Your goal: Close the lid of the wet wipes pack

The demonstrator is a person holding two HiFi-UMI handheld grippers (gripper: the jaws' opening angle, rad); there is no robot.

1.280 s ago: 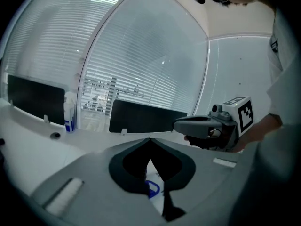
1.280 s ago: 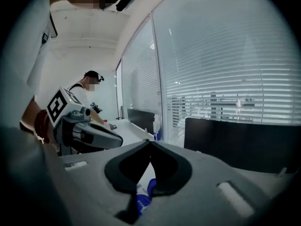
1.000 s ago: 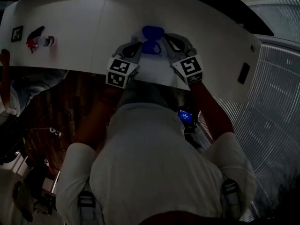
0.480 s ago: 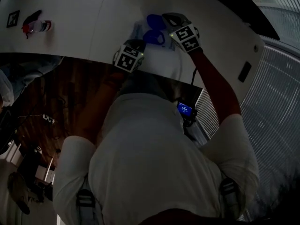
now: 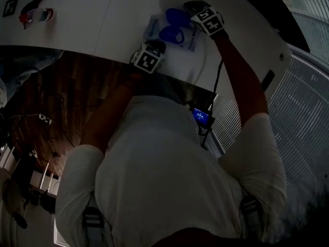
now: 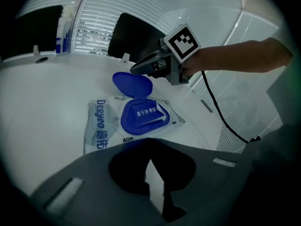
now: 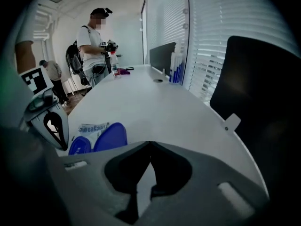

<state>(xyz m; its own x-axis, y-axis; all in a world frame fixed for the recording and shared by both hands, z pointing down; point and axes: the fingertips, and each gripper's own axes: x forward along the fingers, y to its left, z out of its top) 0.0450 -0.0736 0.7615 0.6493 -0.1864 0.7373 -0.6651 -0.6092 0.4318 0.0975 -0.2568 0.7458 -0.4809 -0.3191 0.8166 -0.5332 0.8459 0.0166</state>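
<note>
Pack of wet wipes (image 6: 101,126), white soft plastic with blue print, flat on the white bench (image 6: 47,93) just ahead of the left gripper's (image 6: 149,159) fingers. Those fingers pressed together, gripping nothing. Rounded blue plastic lid (image 6: 133,84) flipped open at the pack's far edge. Right gripper (image 7: 150,144) beyond the lid, dark fingers likewise pressed together and empty, tips close behind the lid, contact unclear. Well past the right fingers, person in a white shirt (image 7: 89,46) at the bench's far end.
</note>
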